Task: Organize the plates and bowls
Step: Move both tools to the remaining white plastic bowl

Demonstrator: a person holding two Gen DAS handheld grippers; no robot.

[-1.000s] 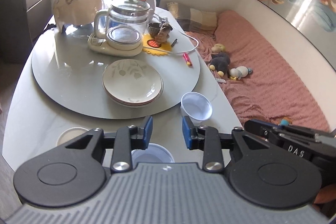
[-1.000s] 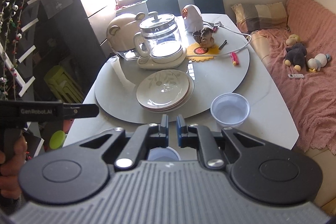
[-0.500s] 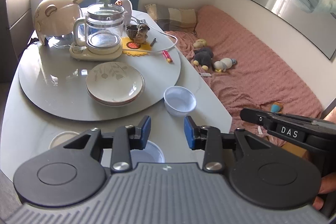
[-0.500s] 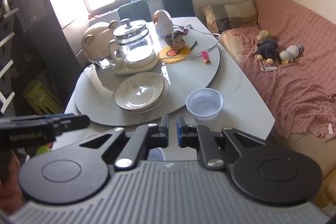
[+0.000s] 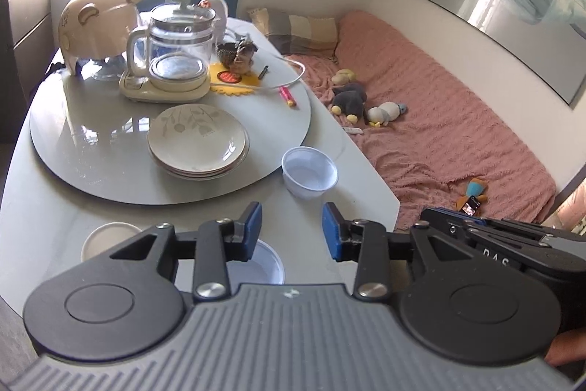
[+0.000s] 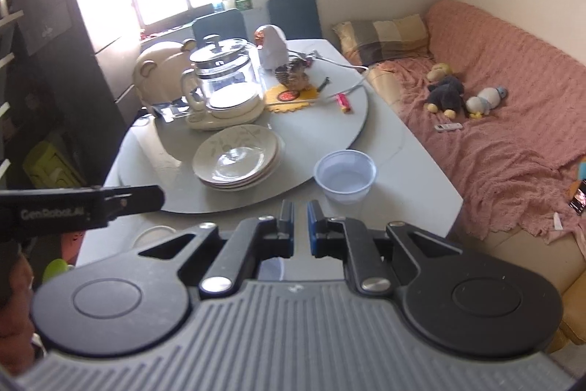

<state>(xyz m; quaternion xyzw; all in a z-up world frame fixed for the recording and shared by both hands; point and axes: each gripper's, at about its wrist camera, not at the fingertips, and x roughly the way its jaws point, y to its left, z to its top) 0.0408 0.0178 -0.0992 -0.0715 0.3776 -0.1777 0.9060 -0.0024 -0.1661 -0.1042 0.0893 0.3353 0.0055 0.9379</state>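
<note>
the left gripper (image 5: 291,228) hangs over the near edge of the table (image 5: 44,207) with its blue pads apart and nothing between them; its jaws have just been opening a little wider, and they touch nothing. the right gripper (image 6: 300,226) has its pads drawn almost together with only a thin slit left, closed on nothing, also clear of the table. the stack of plates (image 5: 199,141) sits on the near part of the round turntable (image 5: 91,167), in front of the glass kettle (image 5: 175,57). a clear plastic bowl (image 5: 309,176) stands on the table just off the turntable's rim, ahead and slightly right of the left gripper's pads. a second clear bowl (image 5: 263,266) lies right below the left gripper, mostly hidden behind its left finger and body, so only part of its rim and inside shows; in the right wrist view it is a mere sliver under the fingers. a white round dish (image 5: 106,239) at the near left table edge is partly cut off by the gripper's arm, and whether it is a bowl, plate or lid cannot be told. each camera catches the other gripper's body at its frame edge, with a bit of the hand (image 5: 566,347) that holds it.
</note>
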